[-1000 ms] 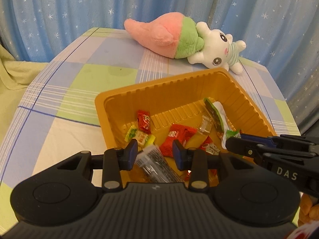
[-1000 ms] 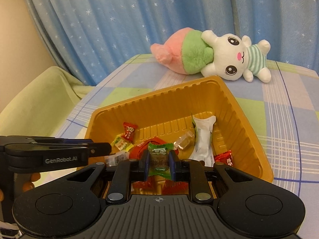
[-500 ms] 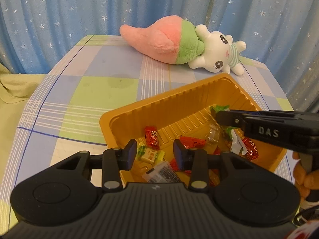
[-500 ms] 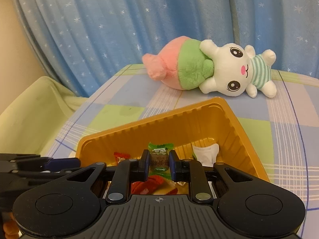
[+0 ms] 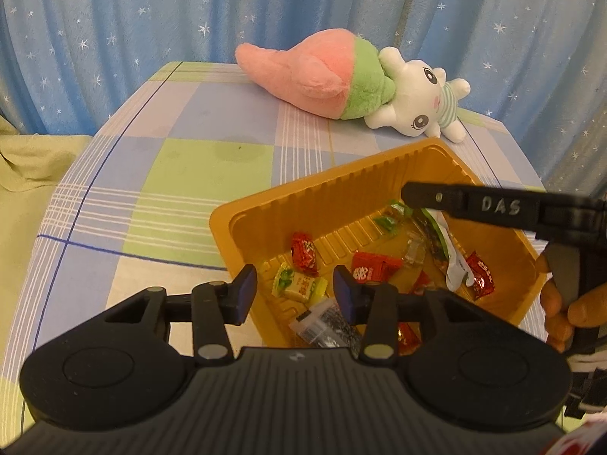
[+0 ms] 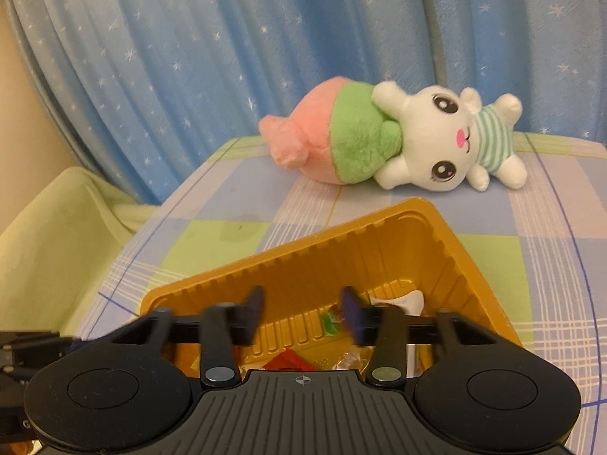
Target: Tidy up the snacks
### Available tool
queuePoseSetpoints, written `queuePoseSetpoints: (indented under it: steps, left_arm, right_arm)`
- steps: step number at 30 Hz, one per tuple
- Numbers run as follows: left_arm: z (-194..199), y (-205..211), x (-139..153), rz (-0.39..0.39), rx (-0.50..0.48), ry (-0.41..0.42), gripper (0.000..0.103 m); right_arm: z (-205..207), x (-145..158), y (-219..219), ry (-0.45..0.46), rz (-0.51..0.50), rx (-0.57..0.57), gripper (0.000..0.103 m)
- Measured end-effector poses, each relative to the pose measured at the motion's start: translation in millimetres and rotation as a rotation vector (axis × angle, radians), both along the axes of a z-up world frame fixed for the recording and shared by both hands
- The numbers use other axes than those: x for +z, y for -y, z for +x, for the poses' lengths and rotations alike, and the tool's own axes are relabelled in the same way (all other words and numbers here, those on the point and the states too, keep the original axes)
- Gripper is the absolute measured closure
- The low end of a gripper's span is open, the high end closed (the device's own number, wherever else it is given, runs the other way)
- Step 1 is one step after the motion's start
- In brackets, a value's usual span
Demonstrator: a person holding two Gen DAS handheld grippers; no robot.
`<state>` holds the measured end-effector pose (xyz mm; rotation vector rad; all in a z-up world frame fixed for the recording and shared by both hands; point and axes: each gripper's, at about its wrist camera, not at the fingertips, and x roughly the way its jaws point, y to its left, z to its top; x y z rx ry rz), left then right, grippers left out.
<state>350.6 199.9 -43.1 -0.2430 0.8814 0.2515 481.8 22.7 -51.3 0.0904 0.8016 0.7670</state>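
The yellow tray [image 5: 242,223] sits on the checked tablecloth [image 5: 197,174], its ribbed walls thin and probably flexible — light enough to skid if nudged at the rim. Behind it lies the plush rabbit [image 6: 436,140], well apart from the work. Inside the tray the snacks lie loose: a long white-and-green packet [image 5: 453,254] against the right wall, soft and crinkly, best pinched across its flat middle; a red wafer wrapper [image 5: 375,267] near the centre, stiffer, with a firm body to squeeze; a dark speckled sachet [image 5: 326,322] at the near wall; a yellow-green candy [image 5: 299,284] and a small green candy [image 6: 329,322], both tiny, light and slick in foil — I judge they would slip unless taken across the body, not by the twisted ends. The left gripper [image 5: 295,291] hovers over the near part of the tray with its jaws spread and nothing between them; the right gripper [image 6: 301,309] likewise stands wide and empty above the tray.
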Motion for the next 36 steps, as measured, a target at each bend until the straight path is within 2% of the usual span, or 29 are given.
queuePoseSetpoints:
  steps: [7,9,11,15,20,25,36]
  left_arm:
    - [-20,3,3,-0.022,-0.015,0.006,0.056]
    - [-26,6,6,-0.021,-0.025,0.011,0.054]
    - [-33,10,10,-0.016,-0.038,0.017,0.049]
    - [-48,19,20,-0.009,-0.070,0.026,0.047]
    - [-74,36,34,0.039,-0.102,0.048,0.041]
    - [-105,52,47,0.038,-0.090,0.058,0.039]
    - [-166,112,50,0.038,-0.021,-0.010,0.038]
  right_arm:
    - [-20,17,20,-0.009,0.022,-0.041,0.042]
    - [-29,22,29,-0.013,0.025,-0.060,0.032]
    - [-39,28,39,-0.014,0.030,-0.077,0.025]
    - [-61,37,60,-0.023,0.042,-0.110,0.018]
    - [-91,43,83,-0.044,0.035,-0.138,0.015]
    - [-123,44,102,-0.075,0.010,-0.124,0.014]
    - [-197,36,147,-0.060,-0.086,-0.018,0.014]
